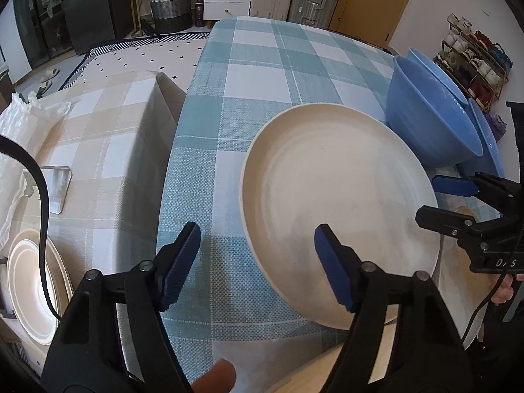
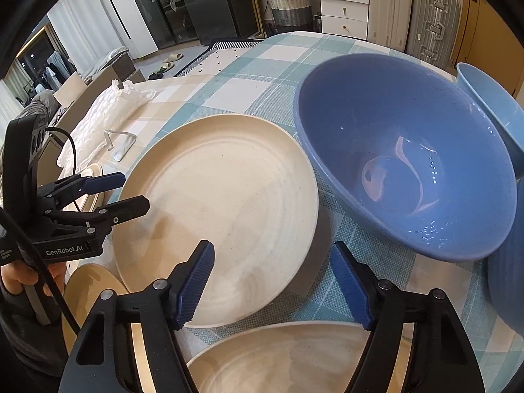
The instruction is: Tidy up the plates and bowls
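The cream plate [image 1: 337, 203] is lying on the teal-checked surface [image 1: 262, 65], tilted, with its near edge riding on the rim of a second cream plate [image 2: 288, 353] closest to the person. The left tongs [image 1: 257, 262] are pointing steeply down at the plate's left edge; one blue pad [image 1: 330, 262] is hanging over the plate's inner face and the other pad [image 1: 181, 262] is over bare cloth, so the rim is sitting between them. The jaws are standing apart and nothing is being pressed. The right tongs [image 2: 273, 281] are doing the same at the opposite edge: one pad [image 2: 196, 281] is over the plate, the other pad [image 2: 352, 288] is over the cloth beyond the raised rim, and these too are apart and gripping nothing. Each pair is therefore straddling its own side of the same plate, neither clearly nearer than the other. A round plate offers no long axis; the governing relation is judged to be rim-between-pads on both sides, calling for a further descent before closing. A dark blue bowl [image 2: 402, 163] is sitting just beside the plate's far right edge, with a lighter blue bowl [image 2: 491, 104] behind it; clearance for the right tongs is looking tight there. More cream plates [image 1: 36, 281] are stacked on the lower beige-checked surface [image 1: 108, 131] to the left.
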